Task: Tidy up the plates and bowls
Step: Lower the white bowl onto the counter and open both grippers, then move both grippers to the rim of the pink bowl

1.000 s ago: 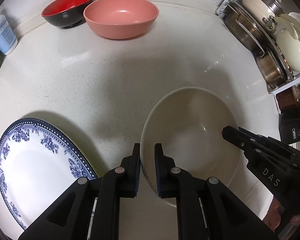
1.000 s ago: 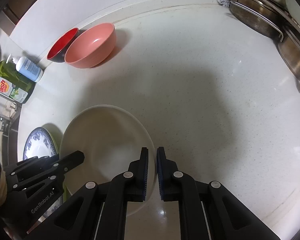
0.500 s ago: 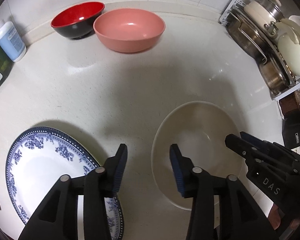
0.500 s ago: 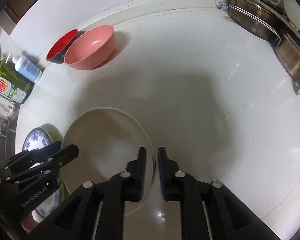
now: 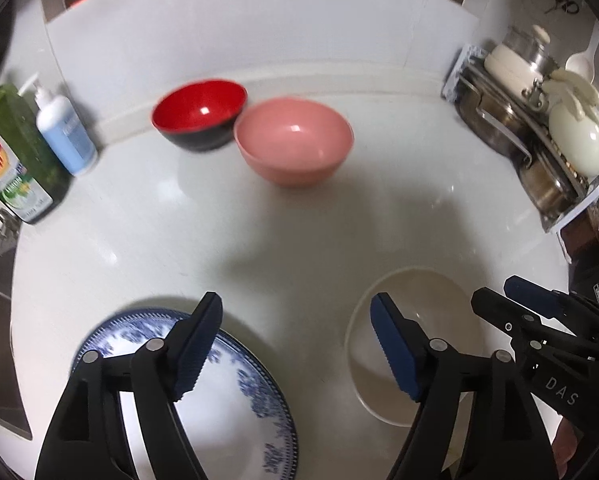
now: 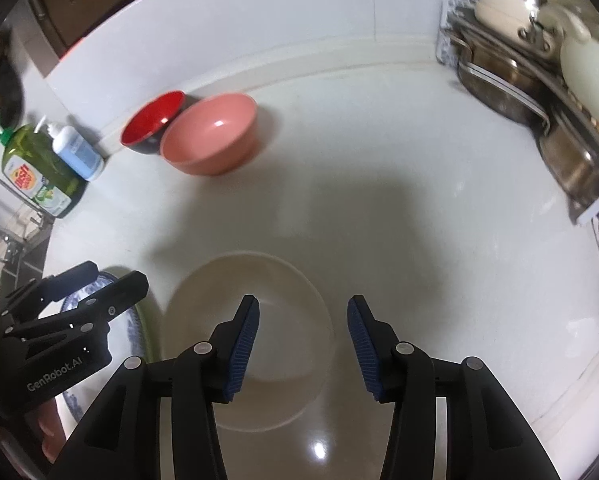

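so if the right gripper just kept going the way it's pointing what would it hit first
Most likely the cream bowl: the right gripper is open and empty, aimed down over the bowl's right rim. Depth is unclear, so its right finger may reach the bare countertop instead.

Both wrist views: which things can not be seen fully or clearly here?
- Blue plate: left view, near half behind the left gripper; right view, mostly behind that gripper.
- Cream bowl: near rim behind the right gripper in the right view.
- Green bottle: cut by the left view's edge, label blurred.
- Pots: cut by the right view's edge.
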The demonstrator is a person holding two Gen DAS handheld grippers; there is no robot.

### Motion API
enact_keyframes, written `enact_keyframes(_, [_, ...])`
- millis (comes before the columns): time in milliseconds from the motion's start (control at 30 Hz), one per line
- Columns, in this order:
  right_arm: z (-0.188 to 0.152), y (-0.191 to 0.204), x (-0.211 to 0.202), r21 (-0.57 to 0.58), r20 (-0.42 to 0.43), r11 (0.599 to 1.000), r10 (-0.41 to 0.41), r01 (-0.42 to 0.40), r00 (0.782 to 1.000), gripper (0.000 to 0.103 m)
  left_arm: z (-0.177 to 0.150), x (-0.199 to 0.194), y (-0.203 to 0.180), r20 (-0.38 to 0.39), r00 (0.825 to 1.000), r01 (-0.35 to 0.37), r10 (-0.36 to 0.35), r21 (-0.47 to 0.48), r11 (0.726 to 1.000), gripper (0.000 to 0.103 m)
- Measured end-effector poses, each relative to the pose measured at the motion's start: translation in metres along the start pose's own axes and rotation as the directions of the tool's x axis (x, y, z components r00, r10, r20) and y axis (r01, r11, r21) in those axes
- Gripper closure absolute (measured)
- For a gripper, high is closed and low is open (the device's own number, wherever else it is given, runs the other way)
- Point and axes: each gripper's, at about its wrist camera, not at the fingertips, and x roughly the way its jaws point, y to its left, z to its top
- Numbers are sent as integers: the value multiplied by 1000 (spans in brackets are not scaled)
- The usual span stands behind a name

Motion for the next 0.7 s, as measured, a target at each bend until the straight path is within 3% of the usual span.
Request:
enact_keyframes(367, [30, 25, -10, -46, 63, 999, 10, -7, 998, 56, 26, -22, 23, 97, 992, -78, 78, -3, 997, 19])
enact_keyframes(533, [50, 39, -13, -88, 104, 996, -18, 27, 994, 56, 42, -26, 36, 116, 990, -83, 84, -7, 996, 19])
enact_keyframes(700, [72, 51, -12, -122, 128, 992, 4, 11, 992, 56, 59, -24, 45, 125, 988, -89, 87, 7, 996, 19])
